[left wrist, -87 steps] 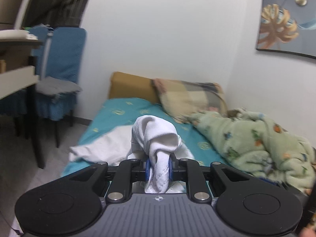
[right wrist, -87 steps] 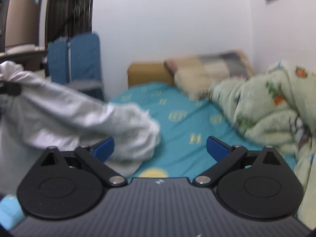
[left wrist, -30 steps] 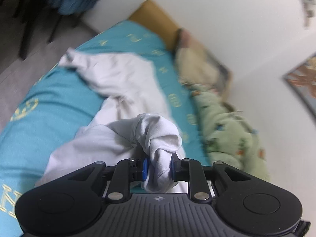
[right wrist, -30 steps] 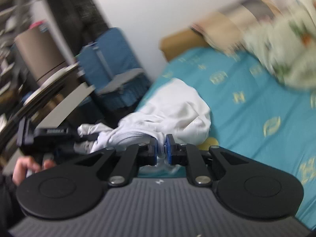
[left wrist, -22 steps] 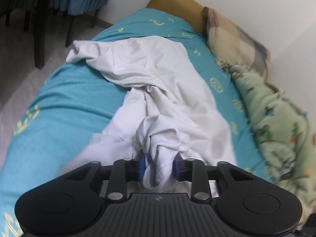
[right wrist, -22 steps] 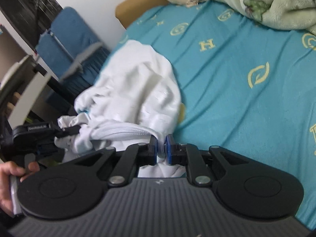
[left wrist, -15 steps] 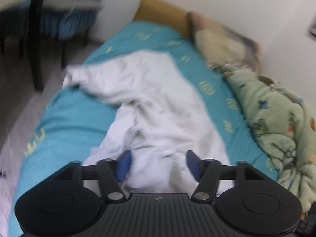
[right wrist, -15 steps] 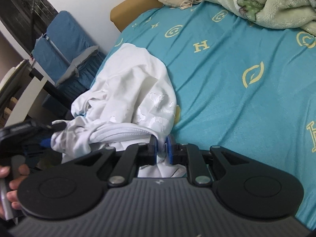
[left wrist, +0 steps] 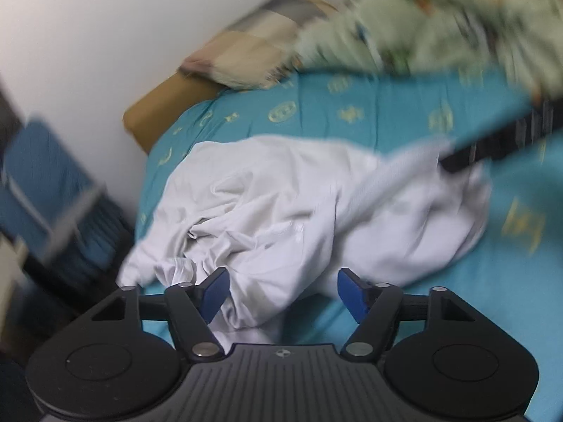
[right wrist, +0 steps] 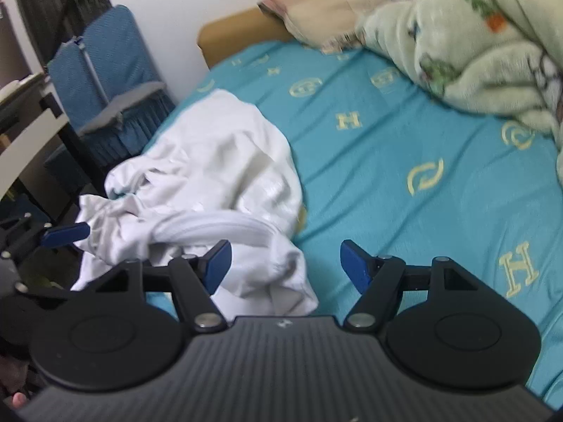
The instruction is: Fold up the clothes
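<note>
A crumpled white garment point(left wrist: 281, 218) lies in a heap on the turquoise bedsheet point(left wrist: 369, 112), near the bed's left side. My left gripper point(left wrist: 281, 293) is open just above the garment's near edge, with nothing between its blue pads. In the right wrist view the same white garment point(right wrist: 218, 176) spreads out in front, a ribbed white edge running across it. My right gripper point(right wrist: 285, 263) is open over the garment's near corner. The left gripper's blue fingertip point(right wrist: 65, 234) shows at the far left of that view.
A green patterned blanket point(right wrist: 475, 45) is bunched at the back right of the bed, with a checked pillow point(right wrist: 345, 3) and a mustard headboard point(right wrist: 232, 35) behind. A blue covered chair point(right wrist: 105, 81) and a desk edge point(right wrist: 28, 144) stand left of the bed.
Both grippers have let go of the white garment, the left half a second ago and the right just now. The garment has dropped in a heap on the bed.
</note>
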{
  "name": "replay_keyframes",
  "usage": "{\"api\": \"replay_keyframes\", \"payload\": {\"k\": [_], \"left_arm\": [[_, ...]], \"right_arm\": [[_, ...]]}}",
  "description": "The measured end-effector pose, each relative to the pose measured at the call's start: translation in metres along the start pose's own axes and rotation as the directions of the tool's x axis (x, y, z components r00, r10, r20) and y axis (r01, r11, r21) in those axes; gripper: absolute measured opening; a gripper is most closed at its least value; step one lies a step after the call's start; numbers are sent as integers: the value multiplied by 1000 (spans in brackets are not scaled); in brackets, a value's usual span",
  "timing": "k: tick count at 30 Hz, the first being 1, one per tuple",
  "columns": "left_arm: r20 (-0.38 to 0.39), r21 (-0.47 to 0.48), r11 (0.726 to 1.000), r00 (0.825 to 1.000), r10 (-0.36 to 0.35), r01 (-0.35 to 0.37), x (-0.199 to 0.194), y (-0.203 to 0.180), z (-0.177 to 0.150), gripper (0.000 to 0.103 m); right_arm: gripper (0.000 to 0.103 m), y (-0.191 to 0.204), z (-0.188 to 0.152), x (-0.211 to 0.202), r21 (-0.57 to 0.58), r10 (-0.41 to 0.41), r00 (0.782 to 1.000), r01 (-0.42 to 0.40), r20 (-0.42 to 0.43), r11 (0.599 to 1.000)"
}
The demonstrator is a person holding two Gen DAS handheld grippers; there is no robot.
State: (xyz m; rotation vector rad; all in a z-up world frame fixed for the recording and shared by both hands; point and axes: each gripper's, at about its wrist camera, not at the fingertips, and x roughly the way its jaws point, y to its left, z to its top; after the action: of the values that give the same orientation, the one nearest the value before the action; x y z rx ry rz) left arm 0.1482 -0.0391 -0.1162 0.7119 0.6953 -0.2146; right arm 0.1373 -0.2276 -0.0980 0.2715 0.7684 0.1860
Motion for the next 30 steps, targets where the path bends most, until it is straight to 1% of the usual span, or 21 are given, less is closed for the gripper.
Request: {"api": "replay_keyframes", "payload": {"k": [1,2,3,4,5,6,7,8,9,10,12,14,16,17,19,20,21,24,26,27,30], "left_arm": [[-20,28,999,1000,17,-16,8,-2,-3,41],[-25,-1,1000,1000,1,-1,11,5,-5,31],[-27,-40,999,999,-20,19,14,14,-6,15],[-28,-78,996,999,-41,38,17,23,-8,10],[-11,-143,986,996,-84,82,14,36,-8,10],[16,-234,963,991,-132,133,10,53,-7,9],[48,-325,928,983,-178,184,7,70,-5,9],[84,-411,881,972,-220,235,4,87,-4,9],[122,-494,815,952,-280,303,6,104,-3,9],[164,-569,735,927,-338,369,9,121,-3,9],[227,-681,571,873,-431,459,24,146,-7,9],[236,-742,476,848,-474,472,45,159,-11,9],[192,-776,468,865,-463,422,66,164,-12,12],[174,-777,490,882,-437,396,69,163,-9,17],[144,-770,539,915,-376,342,74,159,-2,40],[129,-765,562,930,-345,314,77,157,2,43],[140,-754,579,937,-319,310,72,158,5,50],[236,-728,602,945,-227,326,42,163,7,79],[267,-715,628,950,-162,309,24,163,6,81],[261,-705,648,955,-143,289,17,161,7,81],[224,-626,742,967,-122,239,2,143,12,81]], "right_arm": [[71,-2,0,3,8,-5,1000,5,-11,1000],[71,-3,0,5,13,-10,1000,11,-17,1000],[71,-4,-1,7,14,-18,1000,18,-21,1000],[71,-4,-2,9,9,-28,999,28,-21,1000],[71,-5,-1,10,9,-35,999,35,-17,999],[71,-6,0,11,16,-37,999,37,-11,999],[71,-8,1,13,22,-39,999,39,-5,999],[71,-10,2,14,29,-42,999,42,1,999],[71,-11,3,16,32,-44,999,44,4,999],[71,-12,3,19,31,-47,999,47,4,998],[71,-14,5,25,28,-53,999,53,5,998],[71,-16,4,31,31,-53,999,53,-6,998],[71,-17,3,36,32,-42,999,43,-24,999],[71,-17,2,38,30,-34,999,35,-33,999],[71,-14,0,41,16,-17,999,18,-50,1000],[71,-11,0,41,1,-10,998,11,-55,1000],[71,-7,-1,41,-21,-6,999,5,-51,1000],[71,6,-2,37,-117,-7,1000,6,-5,993],[71,15,-4,35,-197,-11,999,17,32,980],[71,20,-5,36,-245,-12,999,22,45,969],[70,34,-8,42,-369,-9,998,32,64,929]]}}
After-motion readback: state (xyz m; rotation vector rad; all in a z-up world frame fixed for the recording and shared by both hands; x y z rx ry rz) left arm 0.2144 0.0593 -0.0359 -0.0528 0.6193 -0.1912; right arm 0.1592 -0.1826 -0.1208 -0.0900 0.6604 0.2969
